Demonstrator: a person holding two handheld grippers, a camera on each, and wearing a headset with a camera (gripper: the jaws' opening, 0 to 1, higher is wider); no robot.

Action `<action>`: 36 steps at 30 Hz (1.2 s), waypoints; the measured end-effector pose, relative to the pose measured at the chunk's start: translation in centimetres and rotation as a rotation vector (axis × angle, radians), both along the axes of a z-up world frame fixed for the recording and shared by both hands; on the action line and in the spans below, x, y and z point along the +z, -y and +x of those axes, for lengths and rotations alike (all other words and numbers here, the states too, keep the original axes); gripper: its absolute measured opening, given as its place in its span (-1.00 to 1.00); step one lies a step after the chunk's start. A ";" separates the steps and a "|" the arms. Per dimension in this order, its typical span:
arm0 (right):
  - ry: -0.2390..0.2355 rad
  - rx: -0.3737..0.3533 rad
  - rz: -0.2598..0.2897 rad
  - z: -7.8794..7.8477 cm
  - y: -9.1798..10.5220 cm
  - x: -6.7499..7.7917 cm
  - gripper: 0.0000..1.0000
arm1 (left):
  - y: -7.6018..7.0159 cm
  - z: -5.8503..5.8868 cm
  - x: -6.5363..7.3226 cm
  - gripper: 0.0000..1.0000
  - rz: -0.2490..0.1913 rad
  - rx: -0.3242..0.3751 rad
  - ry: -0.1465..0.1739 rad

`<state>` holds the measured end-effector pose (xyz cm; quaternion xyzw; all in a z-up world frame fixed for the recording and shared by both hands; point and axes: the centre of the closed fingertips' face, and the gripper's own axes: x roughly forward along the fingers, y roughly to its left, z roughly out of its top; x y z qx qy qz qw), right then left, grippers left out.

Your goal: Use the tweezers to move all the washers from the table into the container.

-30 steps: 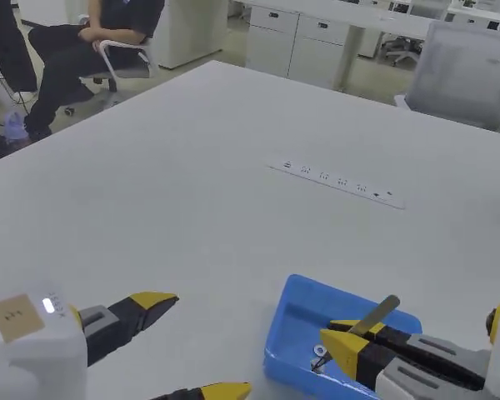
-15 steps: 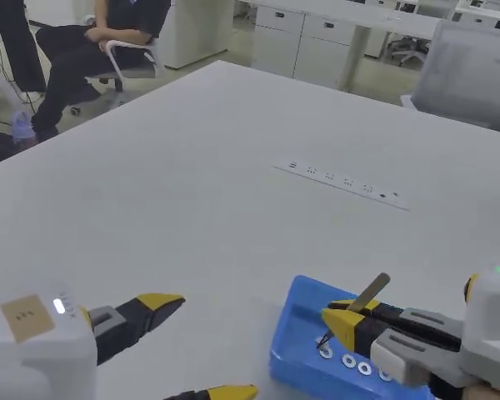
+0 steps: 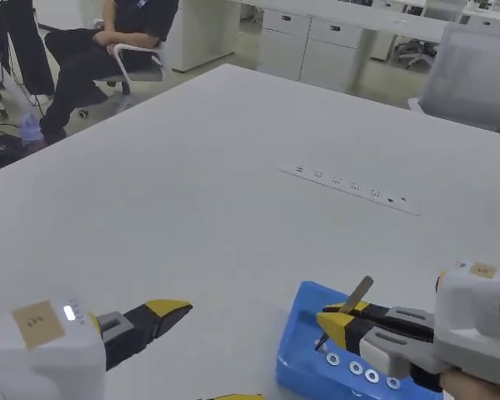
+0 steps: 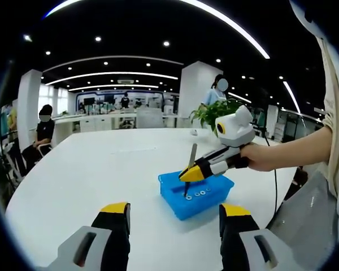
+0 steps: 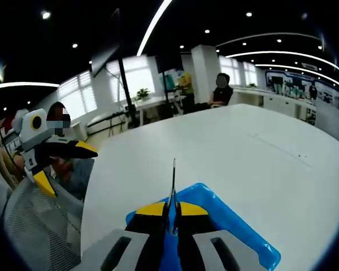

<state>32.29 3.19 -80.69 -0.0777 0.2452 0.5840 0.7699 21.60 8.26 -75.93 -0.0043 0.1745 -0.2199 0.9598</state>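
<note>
A blue container sits at the table's near edge with several washers lying in a row inside it. My right gripper is shut on metal tweezers, whose tips point down just over the container's left part. In the right gripper view the tweezers stick up between the shut jaws above the container. My left gripper hangs open to the left of the container. In the left gripper view its wide-apart jaws frame the container, the washers and the right gripper.
The white table stretches far ahead, with a row of flush sockets set in it. A person sits on a chair at the far left. A grey office chair and cabinets stand beyond the table.
The right gripper with the tweezers has pulled back to the right, uncovering the row of washers in the container. The left gripper has hardly moved. The head camera has tilted a little.
</note>
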 end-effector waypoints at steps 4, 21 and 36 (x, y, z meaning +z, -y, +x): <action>-0.009 0.007 -0.012 0.1 -0.2 -0.7 -0.94 | 0.0 0.0 0.0 0.26 0.001 -0.001 -0.002; -0.025 0.031 -0.047 0.8 -0.6 -2.5 -0.94 | -0.1 0.0 -0.2 0.23 0.002 0.003 -0.007; 0.003 0.038 -0.022 0.1 -0.6 -0.5 -0.92 | 0.2 -0.1 0.5 0.26 -0.076 -0.014 -0.009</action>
